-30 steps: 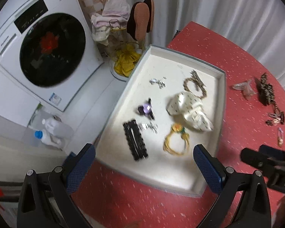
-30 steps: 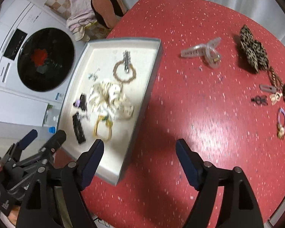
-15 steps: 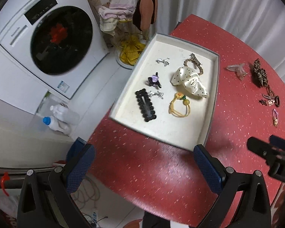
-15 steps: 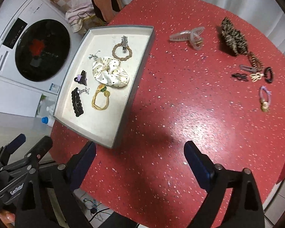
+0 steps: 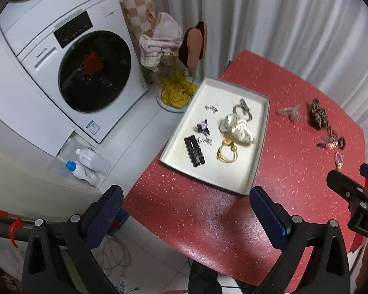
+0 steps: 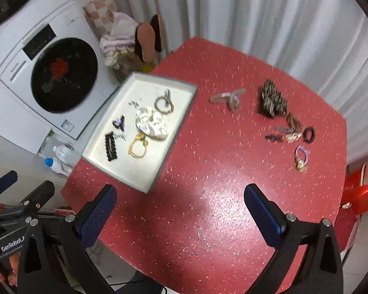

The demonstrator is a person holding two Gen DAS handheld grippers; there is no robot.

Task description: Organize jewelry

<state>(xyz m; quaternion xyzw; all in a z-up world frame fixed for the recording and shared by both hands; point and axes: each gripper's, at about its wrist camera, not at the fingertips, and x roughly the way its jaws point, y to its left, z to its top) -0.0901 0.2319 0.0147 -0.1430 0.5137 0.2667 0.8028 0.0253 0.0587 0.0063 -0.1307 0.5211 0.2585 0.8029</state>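
A grey tray (image 5: 262, 144) (image 6: 169, 147) lies on the left of the red table (image 5: 294, 183) (image 6: 220, 171). It holds a white dotted scrunchie (image 5: 238, 128) (image 6: 152, 123), a black clip (image 5: 194, 150), a yellow hair tie (image 5: 227, 152), a purple clip (image 5: 203, 126) and a brown ring (image 6: 163, 104). On the table to the right lie a clear claw clip (image 6: 229, 98), a leopard scrunchie (image 6: 272, 101) and several small clips and ties (image 6: 299, 137). My left gripper (image 5: 186, 218) and right gripper (image 6: 181, 213) are open and empty, held high above the table's near edge.
A white washing machine (image 5: 68, 78) stands left of the table. A laundry basket with cloths (image 5: 159, 46) and slippers (image 5: 193, 46) stands beyond it. Bottles (image 5: 85, 164) sit on the floor. White curtains (image 6: 257, 12) hang behind. A red stool (image 6: 360, 196) is at the right.
Both grippers have pulled up and back from the table, so the tray and the jewelry look smaller and farther. Nothing was picked up or moved.
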